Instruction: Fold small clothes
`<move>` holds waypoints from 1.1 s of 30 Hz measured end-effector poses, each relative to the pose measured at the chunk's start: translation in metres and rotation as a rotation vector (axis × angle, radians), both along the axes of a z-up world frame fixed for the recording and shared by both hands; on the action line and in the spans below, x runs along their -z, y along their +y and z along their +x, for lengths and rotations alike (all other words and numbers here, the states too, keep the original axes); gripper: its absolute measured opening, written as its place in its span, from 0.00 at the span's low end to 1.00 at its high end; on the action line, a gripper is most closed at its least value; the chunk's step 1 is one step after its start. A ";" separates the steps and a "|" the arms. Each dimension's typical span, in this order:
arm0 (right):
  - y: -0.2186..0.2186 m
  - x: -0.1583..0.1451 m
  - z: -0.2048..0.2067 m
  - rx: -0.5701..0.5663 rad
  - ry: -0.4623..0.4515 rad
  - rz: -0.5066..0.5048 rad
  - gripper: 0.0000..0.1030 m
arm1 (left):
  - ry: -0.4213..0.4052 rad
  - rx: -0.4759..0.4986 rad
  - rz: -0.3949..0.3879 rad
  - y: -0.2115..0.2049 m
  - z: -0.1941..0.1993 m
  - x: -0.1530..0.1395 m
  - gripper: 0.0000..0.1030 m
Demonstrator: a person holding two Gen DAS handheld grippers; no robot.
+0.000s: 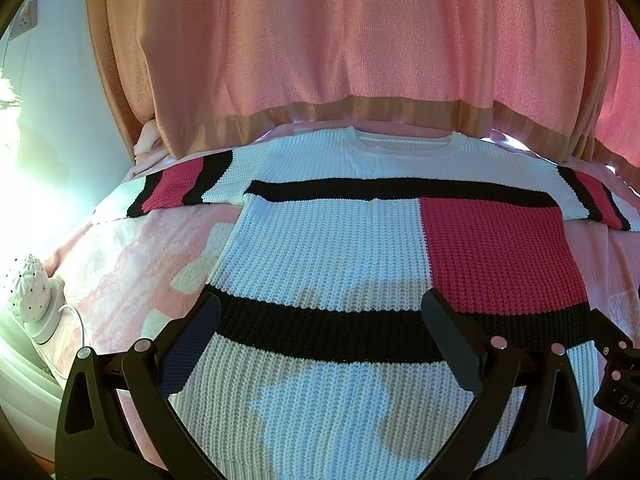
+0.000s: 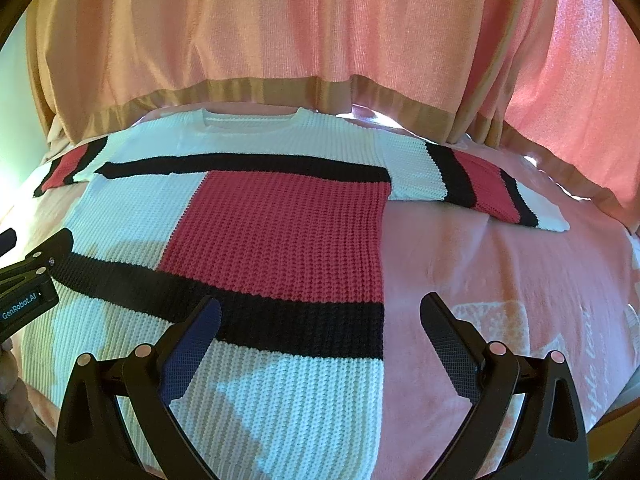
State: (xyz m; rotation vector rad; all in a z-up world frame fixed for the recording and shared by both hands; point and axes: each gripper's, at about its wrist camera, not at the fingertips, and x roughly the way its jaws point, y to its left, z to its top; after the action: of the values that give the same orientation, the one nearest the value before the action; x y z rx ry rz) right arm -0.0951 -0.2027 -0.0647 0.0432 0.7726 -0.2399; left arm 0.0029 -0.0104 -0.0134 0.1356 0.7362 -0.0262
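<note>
A knitted sweater (image 1: 328, 248) (image 2: 248, 232) lies flat, front up, on a pink bed cover, neck at the far side and both sleeves spread out. It is white with black bands and a red block on its right half. My left gripper (image 1: 320, 308) hovers open over the lower black band, nothing between its fingers. My right gripper (image 2: 320, 312) stands open above the sweater's lower right edge, one finger over the knit and the other over the pink cover. The left gripper's body (image 2: 28, 280) shows at the left edge of the right wrist view.
The pink bed cover (image 2: 480, 272) extends right of the sweater and also left of it (image 1: 132, 264). Pink curtains (image 1: 340, 40) hang behind the bed. A white dotted lamp (image 1: 28, 292) with a cord stands at the left bedside.
</note>
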 end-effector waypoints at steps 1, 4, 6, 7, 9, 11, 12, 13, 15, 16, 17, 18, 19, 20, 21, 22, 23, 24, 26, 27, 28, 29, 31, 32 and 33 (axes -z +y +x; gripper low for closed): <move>0.000 0.000 0.000 0.000 0.000 -0.001 0.95 | 0.000 0.001 0.000 0.000 0.000 0.000 0.95; -0.002 -0.005 0.000 -0.019 -0.007 0.009 0.95 | 0.000 0.001 -0.001 0.000 0.000 -0.001 0.95; -0.014 -0.019 0.001 -0.027 -0.028 0.034 0.95 | -0.006 0.009 0.004 -0.002 0.000 -0.006 0.95; -0.024 -0.028 0.002 -0.029 -0.041 0.057 0.95 | -0.006 0.019 0.007 -0.005 0.001 -0.009 0.95; -0.054 -0.049 0.005 -0.016 -0.075 0.085 0.95 | -0.025 0.065 0.017 -0.011 0.005 -0.022 0.95; -0.094 -0.066 0.011 0.017 -0.102 0.071 0.95 | -0.056 0.104 0.035 -0.018 0.011 -0.033 0.95; -0.116 -0.071 0.015 0.047 -0.114 0.048 0.95 | -0.068 0.115 0.042 -0.022 0.014 -0.037 0.95; -0.146 -0.073 0.022 0.093 -0.117 0.032 0.95 | -0.080 0.130 0.050 -0.027 0.021 -0.042 0.95; -0.209 -0.062 0.038 0.177 -0.083 0.090 0.95 | -0.087 0.152 0.048 -0.035 0.034 -0.044 0.95; -0.245 -0.050 0.044 0.252 -0.071 0.124 0.95 | -0.085 0.161 0.043 -0.039 0.042 -0.043 0.95; -0.277 -0.038 0.048 0.333 -0.061 0.149 0.95 | -0.081 0.165 0.035 -0.043 0.047 -0.040 0.95; -0.301 -0.028 0.051 0.386 -0.051 0.177 0.95 | -0.077 0.165 0.025 -0.045 0.051 -0.037 0.95; -0.333 -0.011 0.052 0.448 -0.045 0.213 0.94 | -0.065 0.156 0.011 -0.047 0.055 -0.032 0.95; -0.356 0.002 0.052 0.499 -0.041 0.240 0.94 | -0.045 0.151 0.004 -0.049 0.059 -0.028 0.95; -0.373 0.012 0.052 0.533 -0.036 0.261 0.90 | -0.021 0.159 -0.004 -0.051 0.062 -0.024 0.95; -0.396 0.025 0.052 0.584 -0.025 0.277 0.87 | 0.000 0.174 -0.008 -0.054 0.065 -0.020 0.95; -0.411 0.034 0.052 0.623 -0.016 0.286 0.87 | 0.003 0.176 0.000 -0.057 0.067 -0.016 0.95; -0.427 0.046 0.051 0.668 -0.016 0.304 0.86 | 0.001 0.175 0.007 -0.058 0.068 -0.014 0.95; -0.450 0.060 0.049 0.699 -0.038 0.354 0.86 | 0.013 0.177 0.015 -0.061 0.072 -0.008 0.95; -0.459 0.069 0.051 0.711 -0.040 0.385 0.84 | 0.023 0.176 0.012 -0.061 0.075 -0.006 0.95; -0.466 0.073 0.052 0.717 -0.041 0.399 0.82 | 0.036 0.173 0.005 -0.061 0.078 -0.003 0.95; -0.471 0.078 0.056 0.718 -0.043 0.410 0.71 | 0.047 0.173 0.000 -0.061 0.081 -0.001 0.95; -0.475 0.084 0.063 0.705 -0.043 0.423 0.51 | 0.066 0.176 -0.005 -0.062 0.085 0.003 0.95; -0.476 0.083 0.067 0.701 -0.053 0.408 0.38 | 0.069 0.178 -0.004 -0.063 0.086 0.004 0.95; -0.476 0.081 0.070 0.686 -0.064 0.408 0.13 | 0.067 0.178 0.002 -0.063 0.086 0.005 0.95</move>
State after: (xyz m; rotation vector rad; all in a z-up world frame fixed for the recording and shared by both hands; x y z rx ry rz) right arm -0.0246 -0.6784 -0.1461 0.7063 0.7117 -0.7229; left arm 0.0890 -0.0738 -0.0181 0.2029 0.7898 -0.2004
